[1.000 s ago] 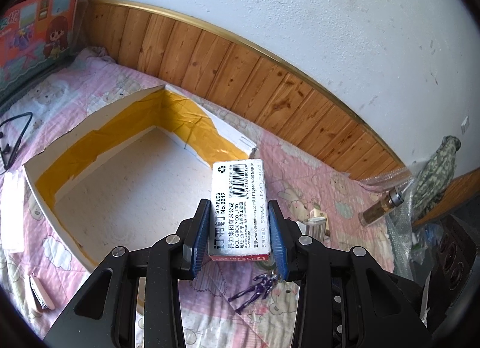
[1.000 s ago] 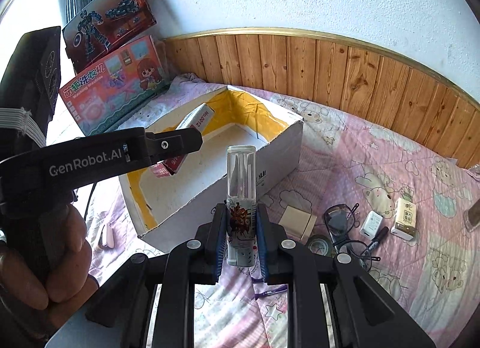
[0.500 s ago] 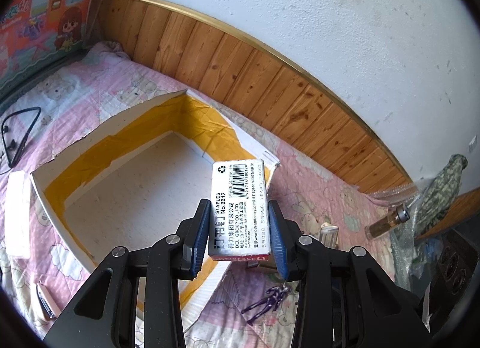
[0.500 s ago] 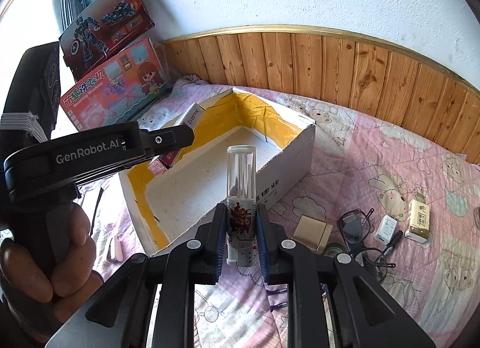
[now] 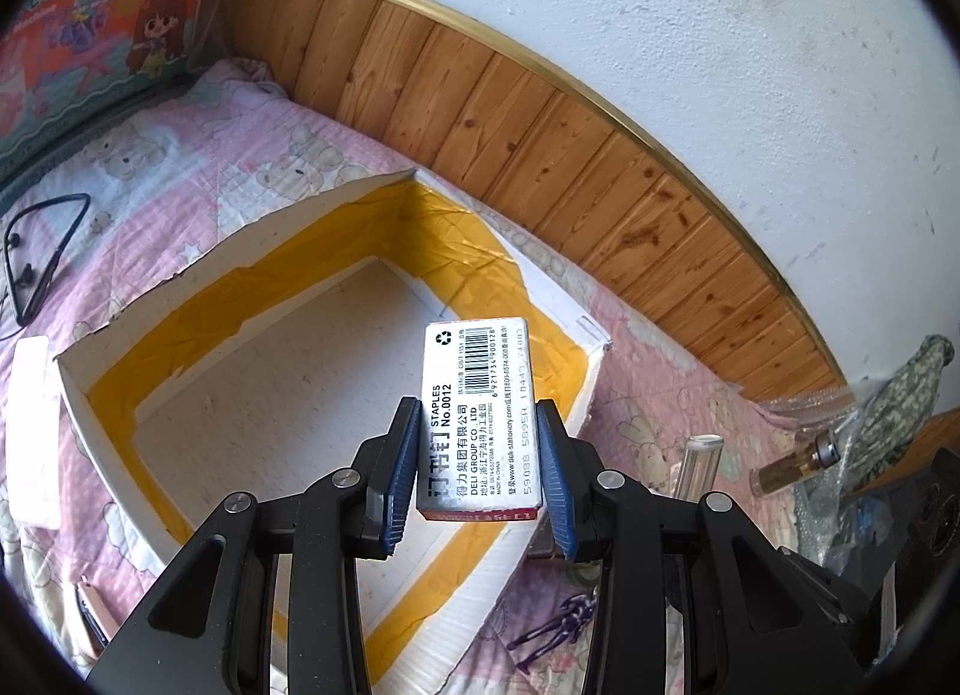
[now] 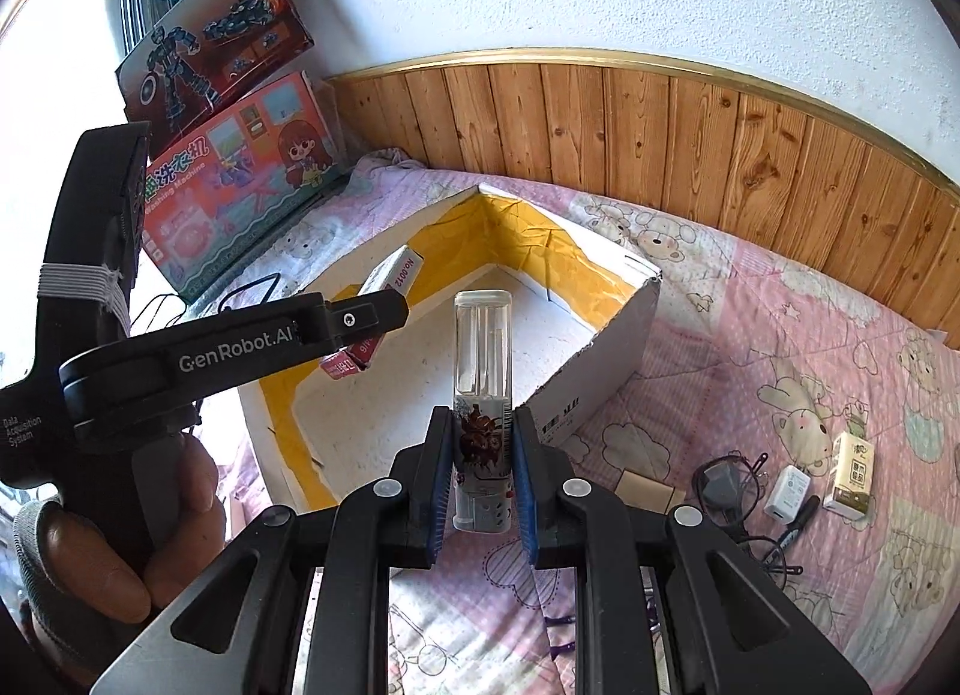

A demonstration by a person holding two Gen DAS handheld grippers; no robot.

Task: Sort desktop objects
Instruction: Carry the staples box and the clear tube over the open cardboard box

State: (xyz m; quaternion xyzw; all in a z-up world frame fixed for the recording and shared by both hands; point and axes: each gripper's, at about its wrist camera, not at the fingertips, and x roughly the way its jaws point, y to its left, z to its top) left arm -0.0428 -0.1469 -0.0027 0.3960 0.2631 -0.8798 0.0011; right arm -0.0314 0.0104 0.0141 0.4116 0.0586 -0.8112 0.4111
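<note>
My left gripper (image 5: 480, 467) is shut on a white staples box (image 5: 480, 413) with a barcode and a red end, held over the open white cardboard box (image 5: 252, 251) lined with yellow tape. From the right wrist view, that same staples box (image 6: 393, 275) hangs above the cardboard box (image 6: 600, 359), gripped by the left gripper (image 6: 366, 329) in a person's hand (image 6: 96, 551). My right gripper (image 6: 480, 455) is shut on a clear tube with a printed label (image 6: 482, 371), upright near the cardboard box's front wall.
Toy boxes (image 6: 240, 179) lean on the wall at the left. On the pink quilt lie a black cable (image 5: 36, 257), glasses (image 6: 729, 485), a white charger (image 6: 789, 494), a small carton (image 6: 849, 473), a purple figure (image 5: 558, 629) and a glass bottle (image 5: 792, 464).
Both grippers have moved toward the cardboard box with their loads; the staples box now hangs over its inside, and the tube has come closer to its front wall.
</note>
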